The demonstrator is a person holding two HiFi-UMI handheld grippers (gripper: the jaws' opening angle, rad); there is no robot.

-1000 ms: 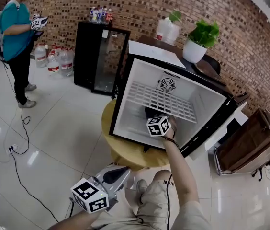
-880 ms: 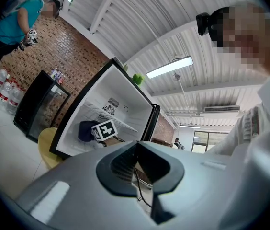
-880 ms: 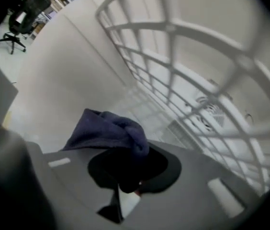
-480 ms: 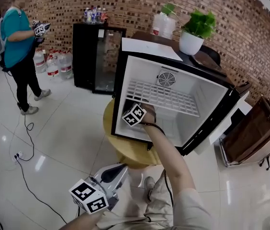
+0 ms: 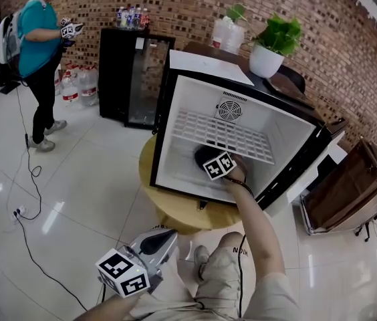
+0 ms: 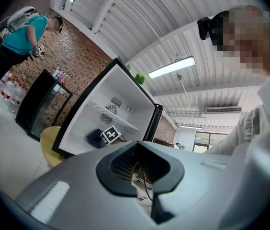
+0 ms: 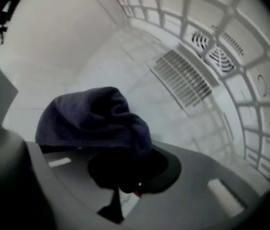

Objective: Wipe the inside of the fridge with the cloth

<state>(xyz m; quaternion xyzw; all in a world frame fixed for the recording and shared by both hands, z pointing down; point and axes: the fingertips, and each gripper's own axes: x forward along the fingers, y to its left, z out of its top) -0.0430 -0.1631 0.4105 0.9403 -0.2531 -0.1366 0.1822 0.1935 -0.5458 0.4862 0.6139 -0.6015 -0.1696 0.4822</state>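
Only my right gripper view shows the right gripper (image 7: 125, 175) clamped on the bunched dark cloth (image 7: 93, 122), stretched toward frame left on the fridge (image 5: 177, 149) floor; the left gripper (image 5: 166, 238) hangs closed, empty.

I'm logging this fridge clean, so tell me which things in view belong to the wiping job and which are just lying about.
In the job: open black mini fridge with white inside; dark blue cloth; right gripper, shut on the cloth inside the fridge.
Just about: left gripper, shut and empty; green plant in white pot; black glass-door cabinet; clear water bottles on the floor.
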